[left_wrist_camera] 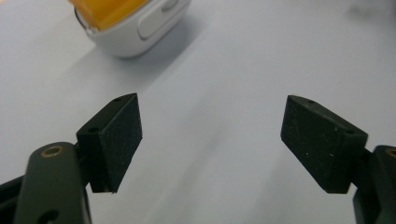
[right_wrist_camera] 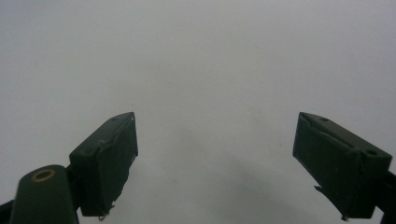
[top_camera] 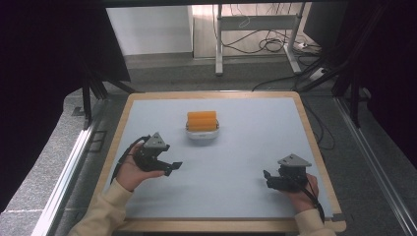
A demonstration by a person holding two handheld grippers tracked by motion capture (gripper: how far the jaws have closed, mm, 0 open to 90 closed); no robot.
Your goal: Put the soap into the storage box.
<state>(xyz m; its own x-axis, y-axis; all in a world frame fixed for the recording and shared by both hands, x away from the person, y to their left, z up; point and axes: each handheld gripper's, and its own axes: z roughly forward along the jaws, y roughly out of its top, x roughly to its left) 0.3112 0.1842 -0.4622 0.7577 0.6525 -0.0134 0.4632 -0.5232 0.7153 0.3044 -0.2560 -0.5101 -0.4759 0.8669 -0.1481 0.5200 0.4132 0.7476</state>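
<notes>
Both claws [top_camera: 173,166] [top_camera: 267,178] gape empty; left view catches orange-filled white case [left_wrist_camera: 135,23]

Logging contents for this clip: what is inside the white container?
An orange block-like filling sits in the white container, rising above its rim. Whatever lies beneath the orange is covered.

A pale blue-topped table [top_camera: 246,196] carries a white container [top_camera: 202,136] of orange pieces.

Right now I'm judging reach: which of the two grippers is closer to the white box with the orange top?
The left gripper. Its open jaws point toward the white box, which shows in its own view; the right gripper sits farther off near the table's front right.
</notes>
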